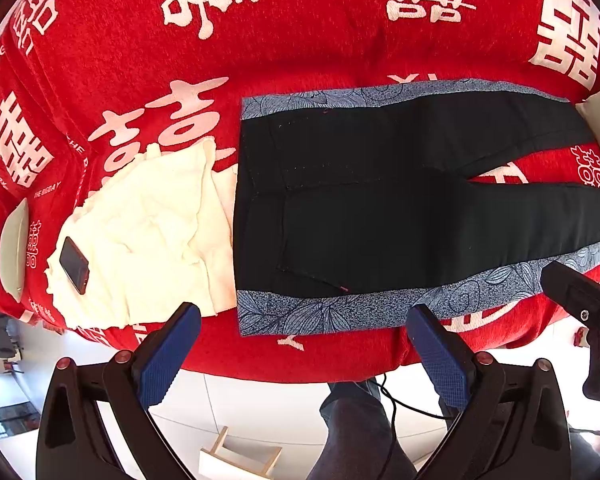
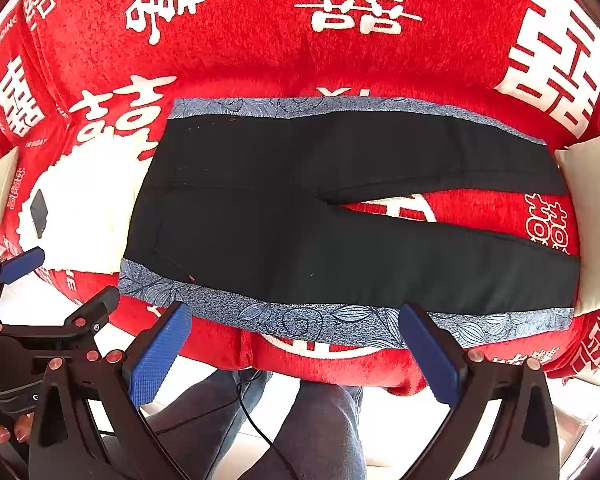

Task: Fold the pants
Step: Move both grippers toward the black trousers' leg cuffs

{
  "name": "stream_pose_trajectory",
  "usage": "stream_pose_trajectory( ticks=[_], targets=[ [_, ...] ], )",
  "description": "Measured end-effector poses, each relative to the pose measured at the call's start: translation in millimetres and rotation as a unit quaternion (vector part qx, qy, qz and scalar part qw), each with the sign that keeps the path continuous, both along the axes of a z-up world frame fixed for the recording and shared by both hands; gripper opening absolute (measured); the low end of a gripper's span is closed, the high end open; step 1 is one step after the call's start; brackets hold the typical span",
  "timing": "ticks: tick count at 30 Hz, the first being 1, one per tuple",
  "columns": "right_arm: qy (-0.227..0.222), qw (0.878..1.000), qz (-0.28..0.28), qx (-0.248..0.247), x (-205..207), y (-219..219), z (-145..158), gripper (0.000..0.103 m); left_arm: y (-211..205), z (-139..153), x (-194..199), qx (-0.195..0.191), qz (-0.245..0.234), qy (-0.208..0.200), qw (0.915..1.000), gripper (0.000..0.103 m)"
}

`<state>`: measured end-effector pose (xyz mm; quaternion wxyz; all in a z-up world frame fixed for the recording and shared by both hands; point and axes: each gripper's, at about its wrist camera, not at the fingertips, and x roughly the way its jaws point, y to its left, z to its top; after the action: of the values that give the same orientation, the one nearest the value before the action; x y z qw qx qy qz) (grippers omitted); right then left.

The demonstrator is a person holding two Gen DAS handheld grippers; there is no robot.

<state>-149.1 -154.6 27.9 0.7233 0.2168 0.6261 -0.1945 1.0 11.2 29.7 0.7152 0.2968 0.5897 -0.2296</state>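
Observation:
Black pants with blue floral side stripes lie flat on the red sofa cover, waist to the left, legs spread to the right; they also show in the right wrist view. My left gripper is open and empty, just off the near stripe by the waist. My right gripper is open and empty, at the near stripe along the near leg. The right gripper also shows at the right edge of the left wrist view, and the left gripper at the left edge of the right wrist view.
White folded clothes with a dark phone on top lie left of the waist. A beige cushion covers the leg ends at the right; another is at far left. The person's legs and a cable are below the sofa edge.

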Motion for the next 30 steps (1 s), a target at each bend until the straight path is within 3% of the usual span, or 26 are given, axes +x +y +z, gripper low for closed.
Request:
stream_pose_trajectory(
  ticks=[30],
  targets=[
    [0.007,1.0,-0.011,0.002,-5.9,-11.8,-6.0,0.103,-16.9,-2.4,-5.4,0.017,-0.012,-0.003,0.9998,0.103]
  ],
)
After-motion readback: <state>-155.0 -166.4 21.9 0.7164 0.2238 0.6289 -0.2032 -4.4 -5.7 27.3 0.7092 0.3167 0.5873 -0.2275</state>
